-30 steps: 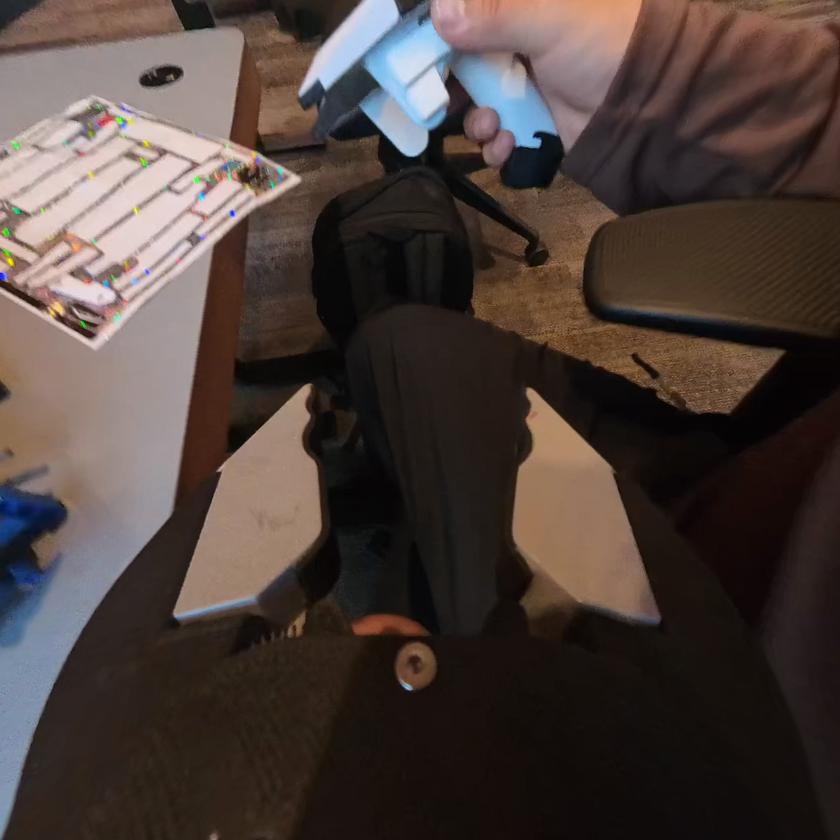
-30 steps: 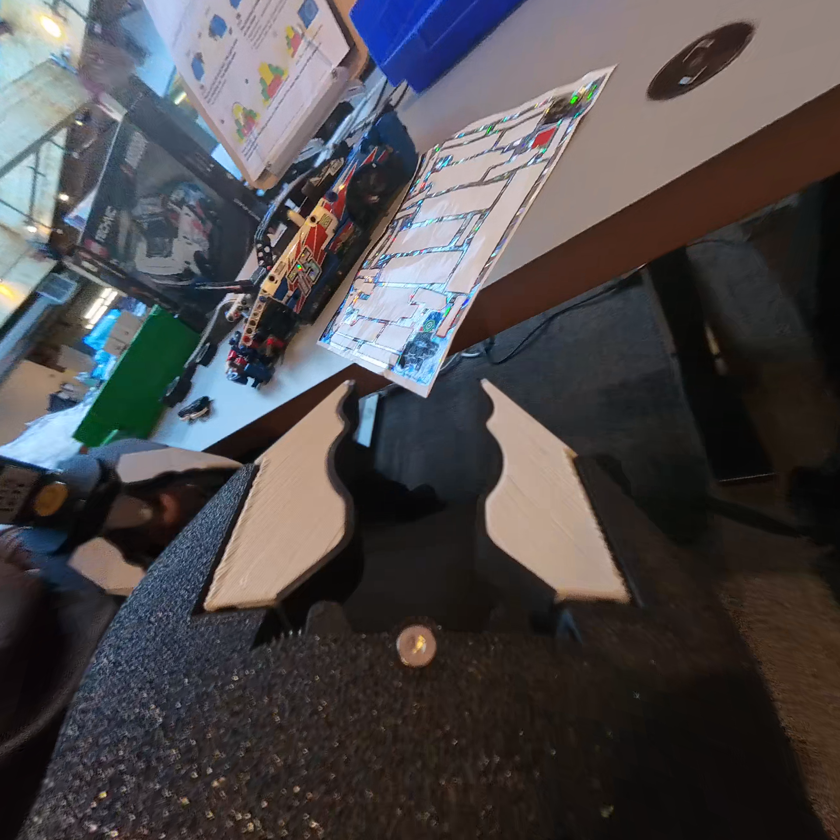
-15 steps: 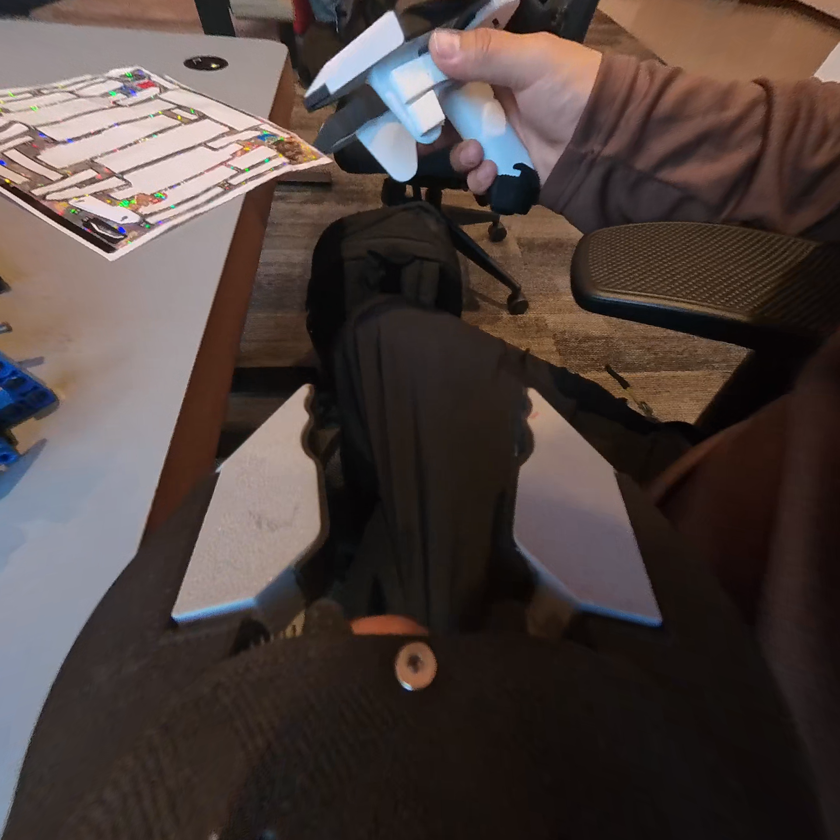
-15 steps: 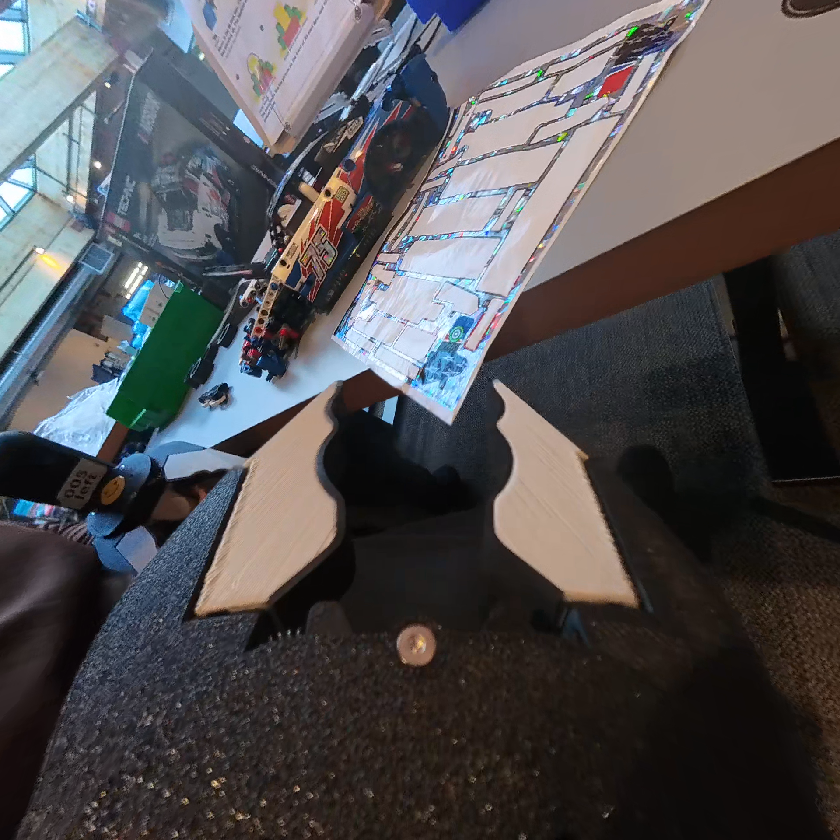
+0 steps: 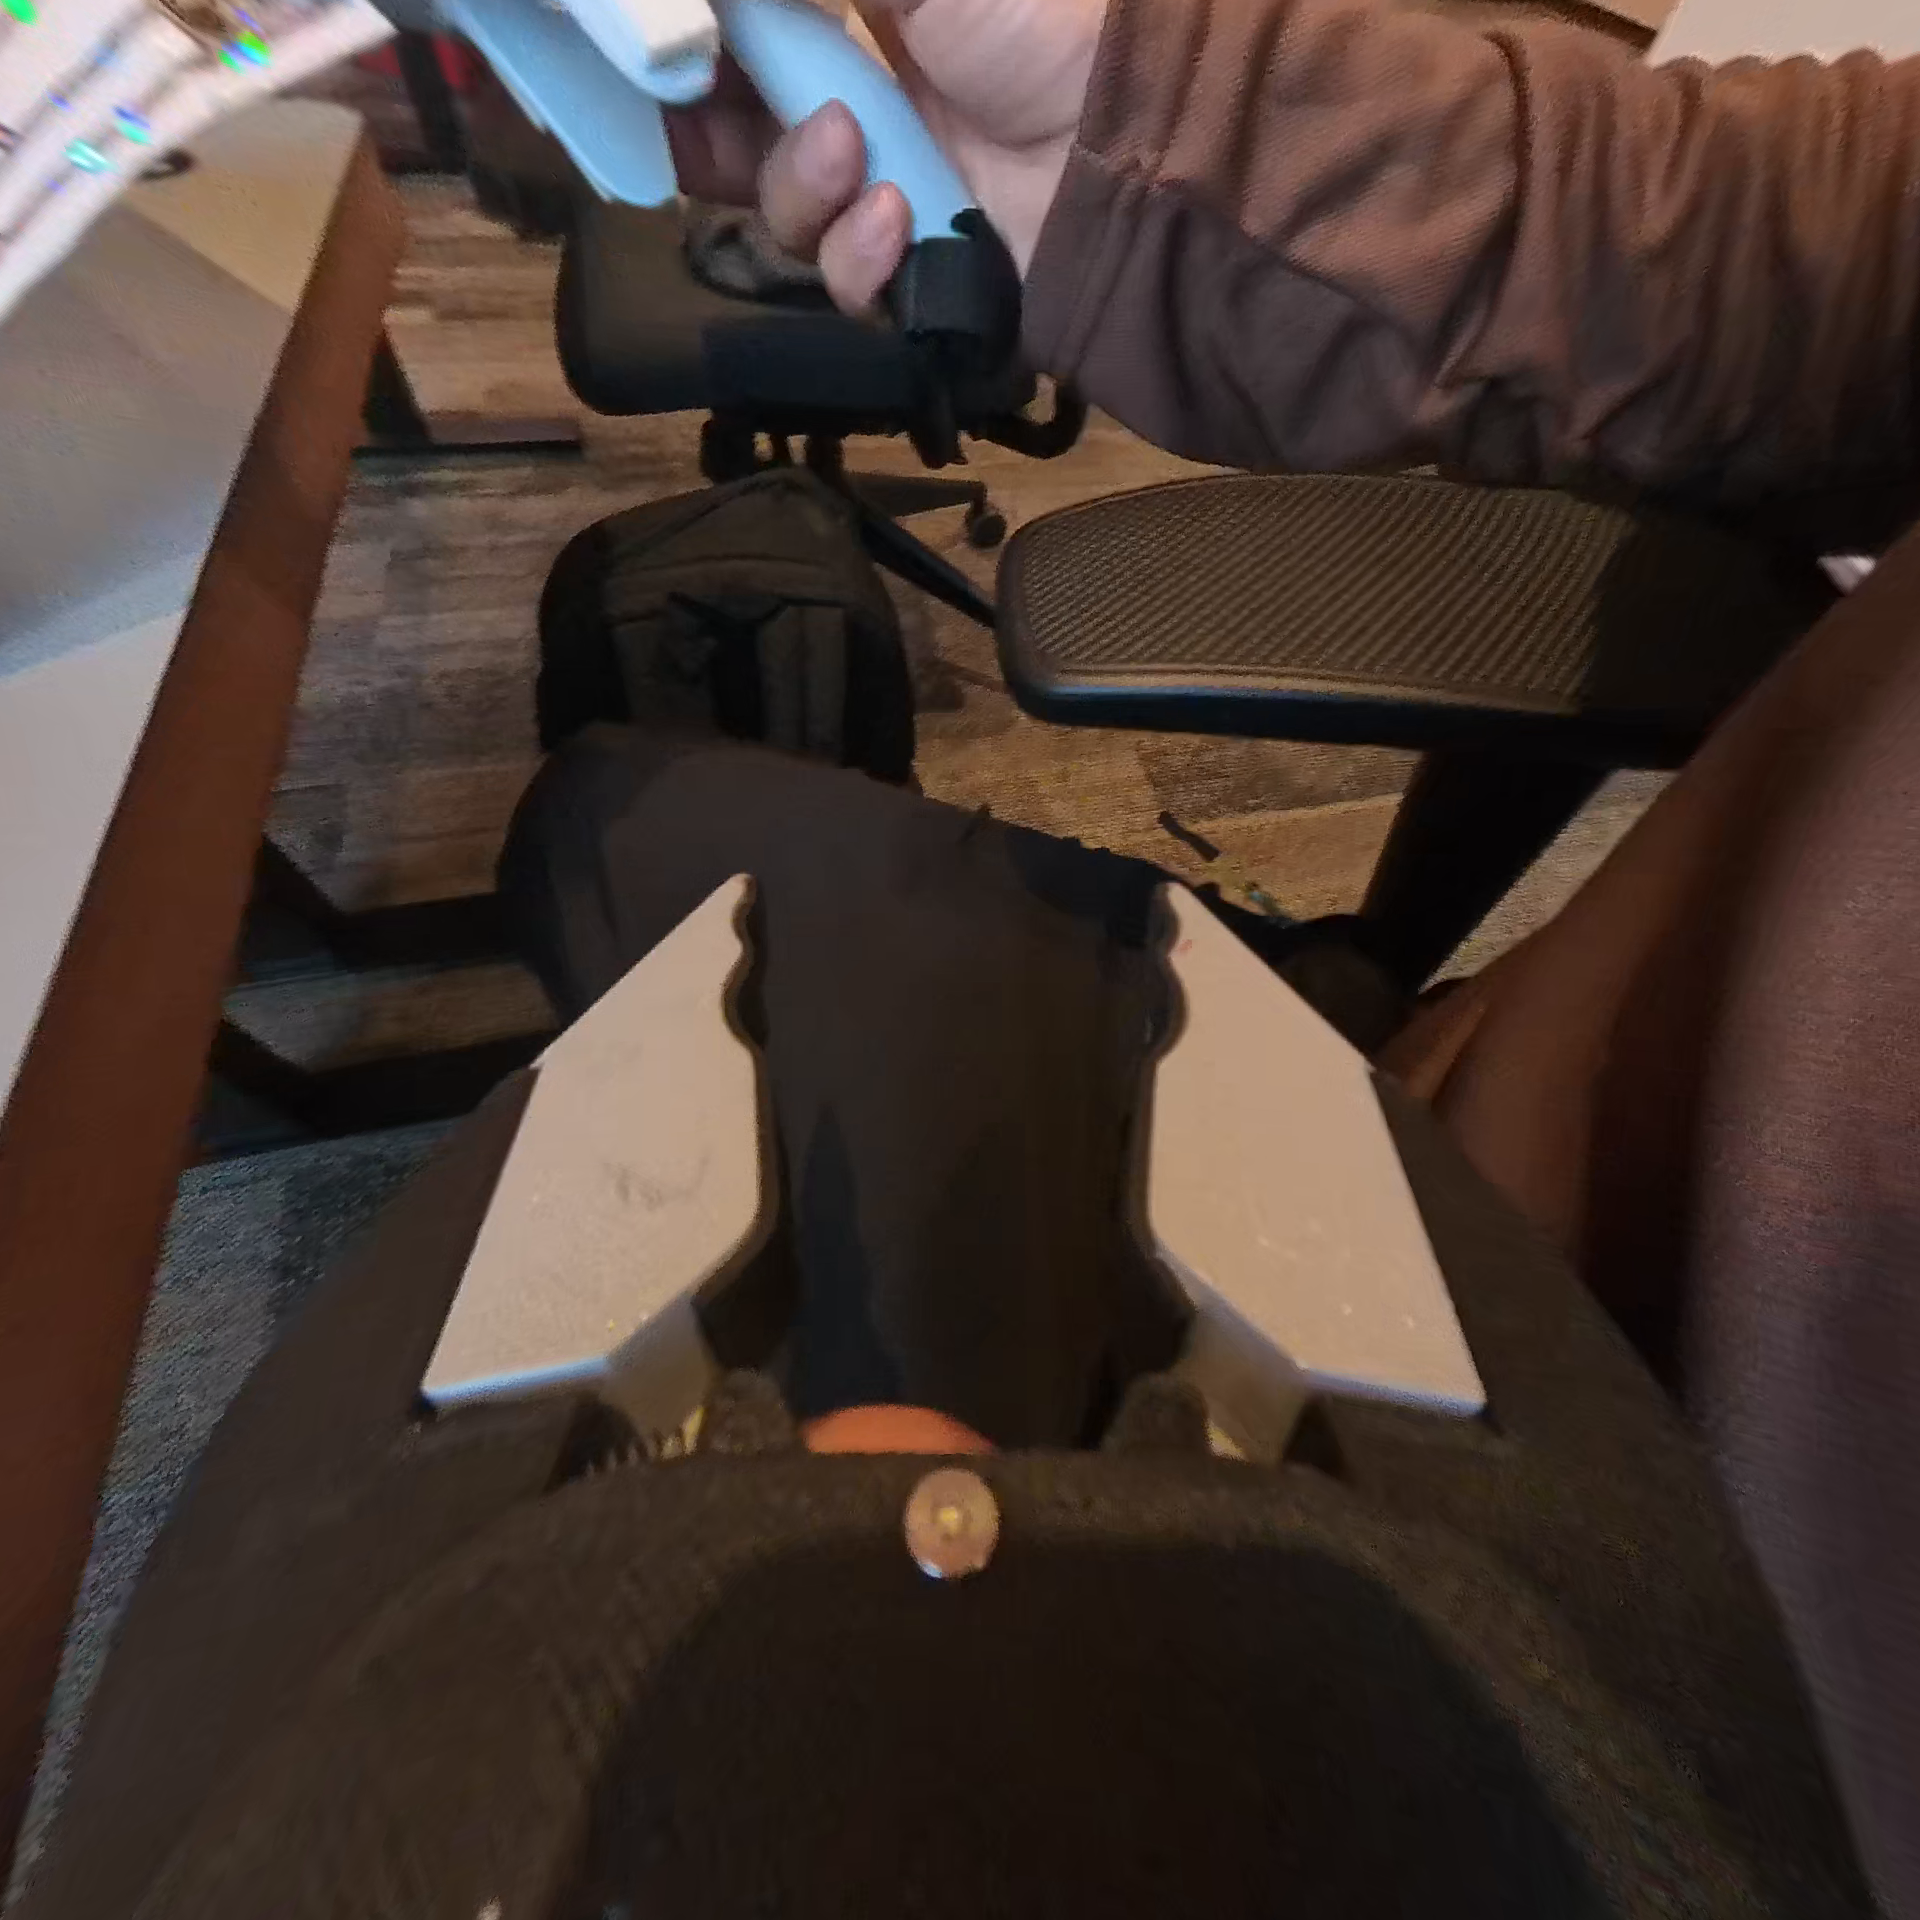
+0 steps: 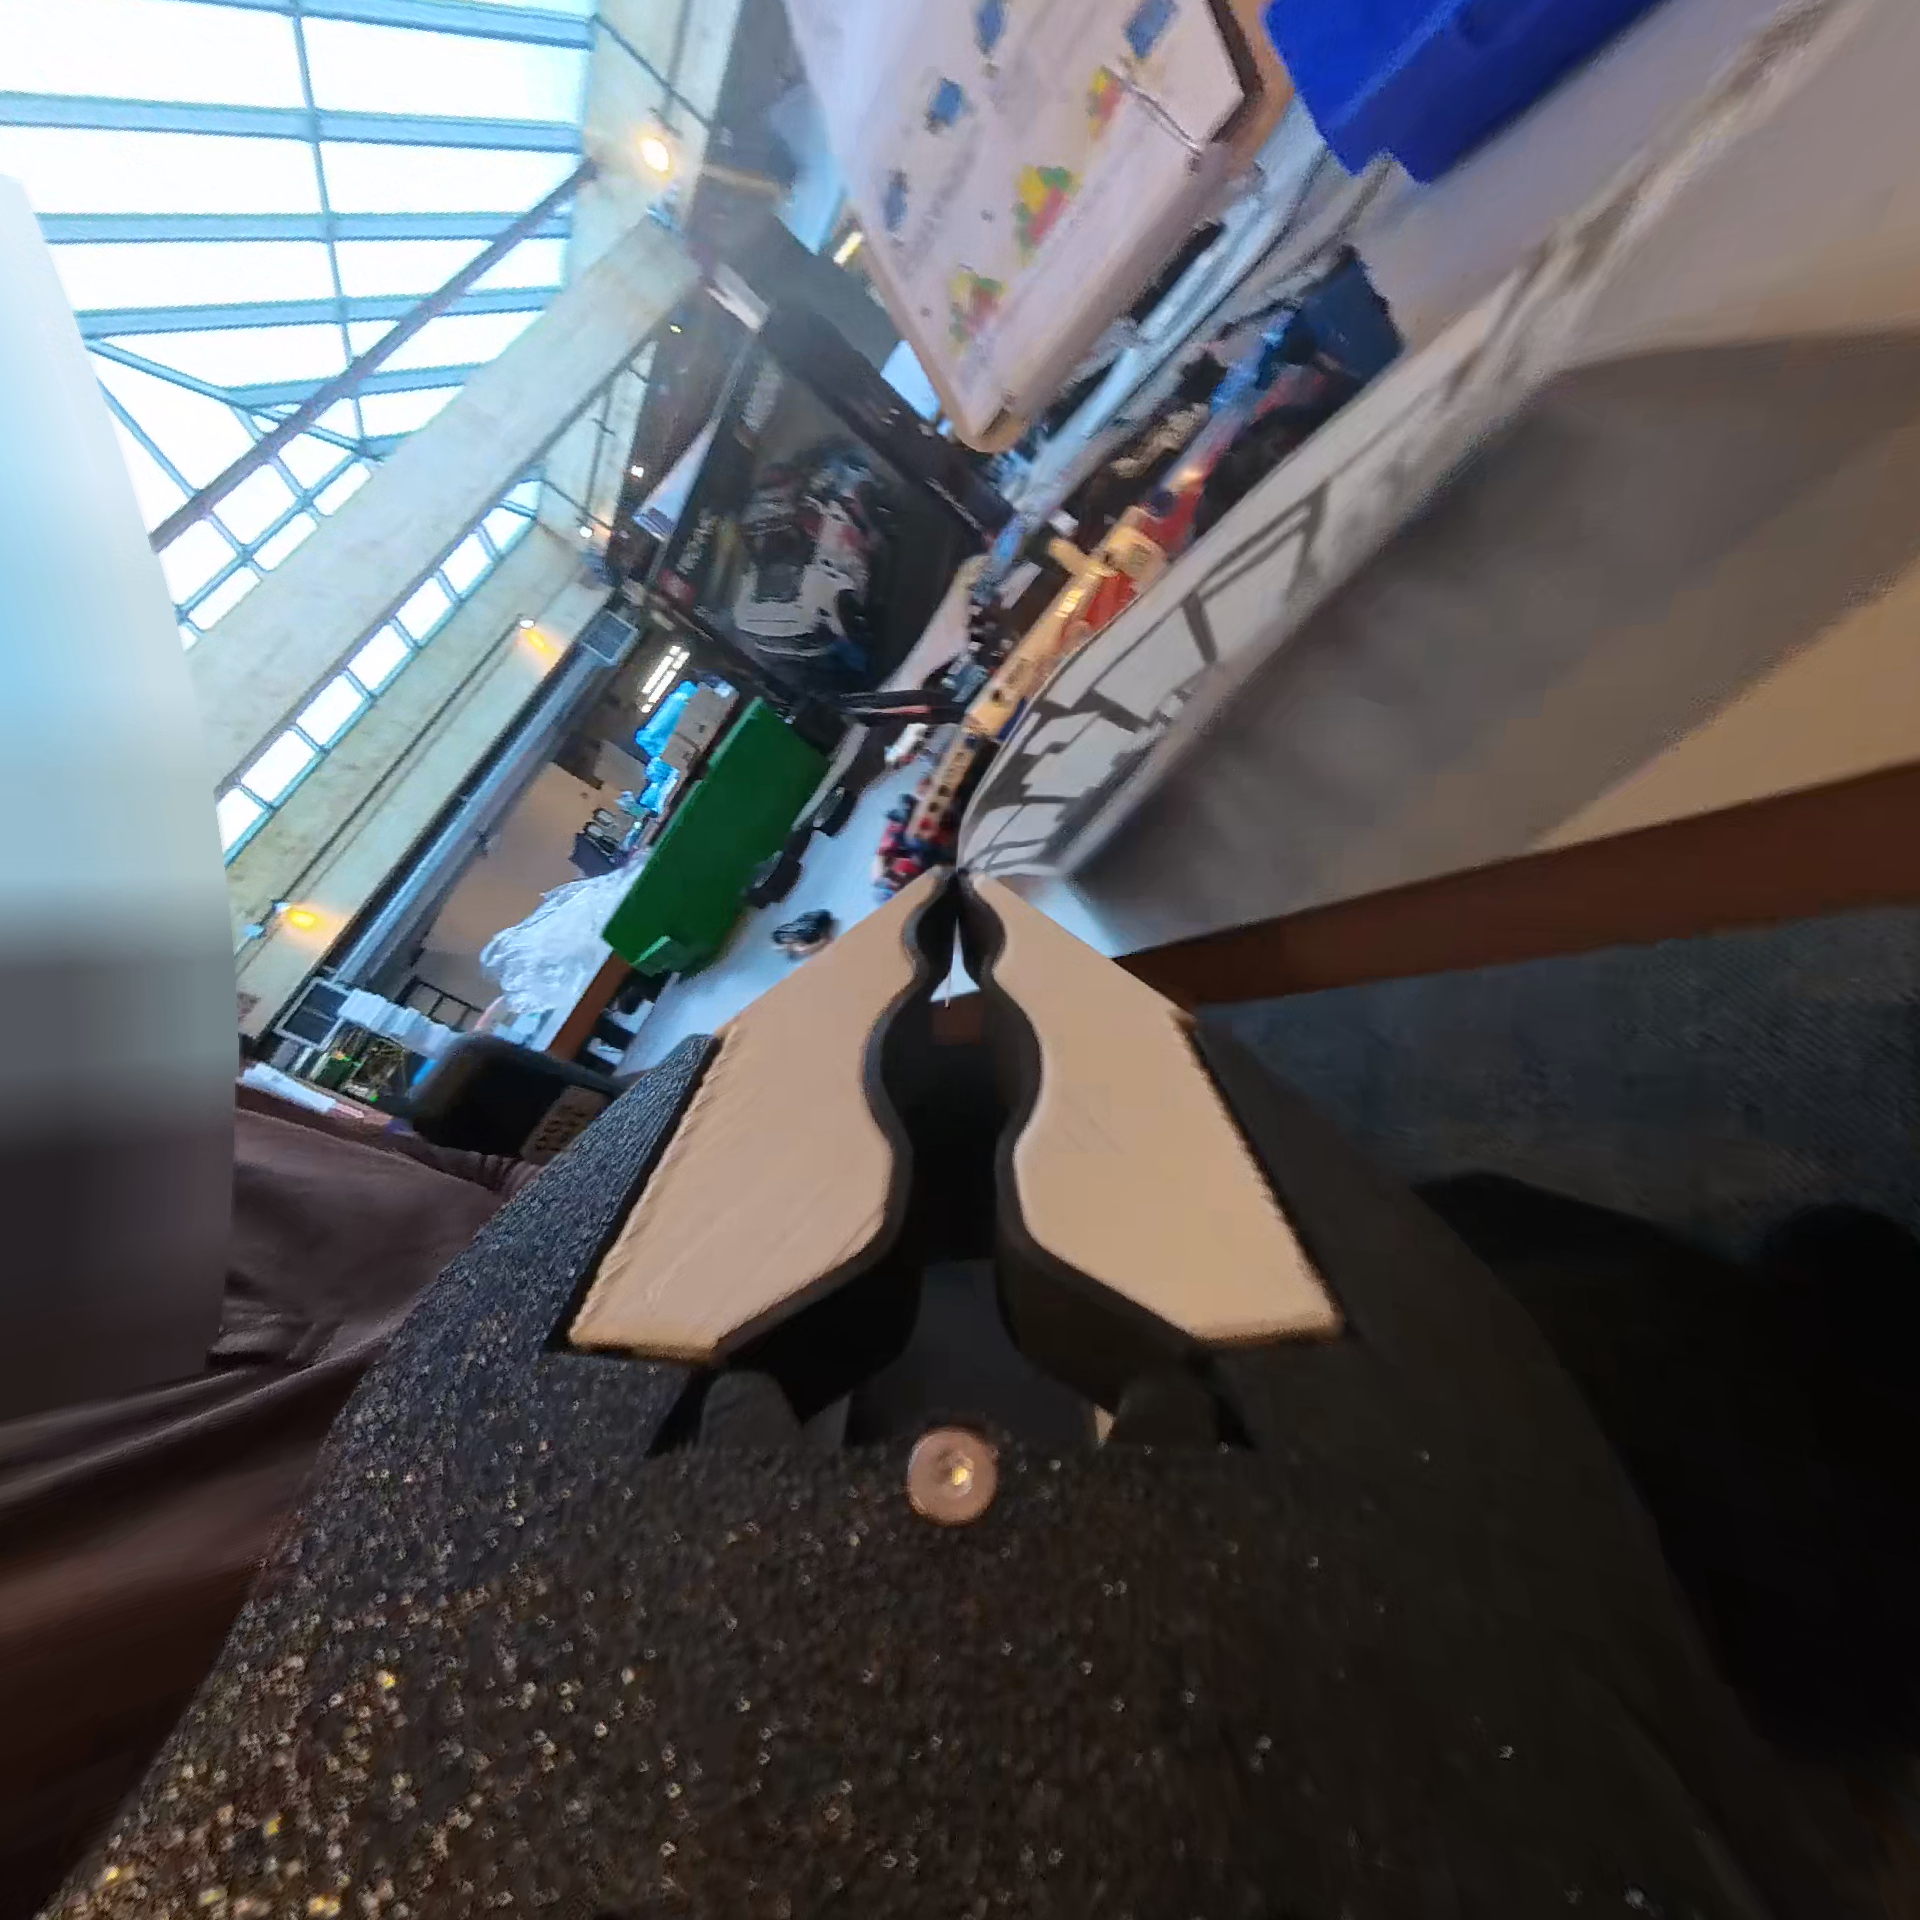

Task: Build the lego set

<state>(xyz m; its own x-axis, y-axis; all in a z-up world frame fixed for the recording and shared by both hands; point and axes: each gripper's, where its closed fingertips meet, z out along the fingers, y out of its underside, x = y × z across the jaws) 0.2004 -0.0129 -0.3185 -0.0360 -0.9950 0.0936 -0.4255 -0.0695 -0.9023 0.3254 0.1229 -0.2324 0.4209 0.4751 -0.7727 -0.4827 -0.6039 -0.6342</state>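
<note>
A holographic sticker sheet [image 6: 1195, 644] lies over the white table's near edge [image 6: 1558, 623]. My right gripper [image 6: 954, 888] is shut on its near corner, and the sheet curves up and away from the tips. Behind the sheet, a partly built red, white and blue lego car [image 6: 1101, 582] lies on the table, blurred. My left gripper [image 5: 951, 914] is open and empty, held low over a person's dark trouser leg beside the table's brown edge [image 5: 208, 675]. The sheet's edge [image 5: 104, 125] and the right gripper's white handle [image 5: 831, 114] in a hand show at the top of the left wrist view.
A black chair armrest [image 5: 1309, 613] sits right of my left gripper. A black backpack [image 5: 727, 634] and an office chair [image 5: 790, 343] are on the floor ahead. On the table are an instruction booklet [image 6: 1039, 187], a blue bin [image 6: 1455, 73], a green box [image 6: 727, 831] and a black set box [image 6: 821, 561]. One gripper's finger ends stand about 20 cm off the other's.
My right gripper has moved up to the sheet's overhanging corner and closed on it. The left gripper has tilted away from the tabletop and stays open.
</note>
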